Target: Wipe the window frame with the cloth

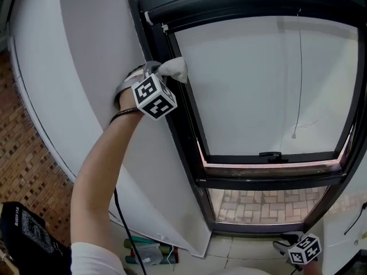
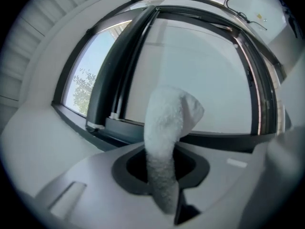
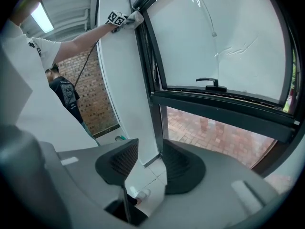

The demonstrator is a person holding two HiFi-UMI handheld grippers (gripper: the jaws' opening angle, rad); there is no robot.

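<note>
A white cloth (image 2: 167, 128) sticks up from between the jaws of my left gripper (image 2: 162, 168), which is shut on it. In the head view the left gripper (image 1: 153, 73) is raised high and holds the cloth (image 1: 174, 68) against the upper left corner of the dark window frame (image 1: 186, 122). The right gripper view shows the same from below, with the cloth (image 3: 135, 18) on the frame (image 3: 157, 66). My right gripper (image 3: 147, 163) hangs low near the floor, open with nothing between its jaws; its marker cube (image 1: 304, 248) shows at the bottom right.
A white wall panel (image 1: 97, 67) runs left of the frame. The sash has a black handle (image 1: 270, 154) on its lower rail and a thin pull cord (image 1: 300, 73). Brick paving (image 1: 261, 204) shows through the lower pane. Another person (image 3: 64, 92) stands by a brick wall.
</note>
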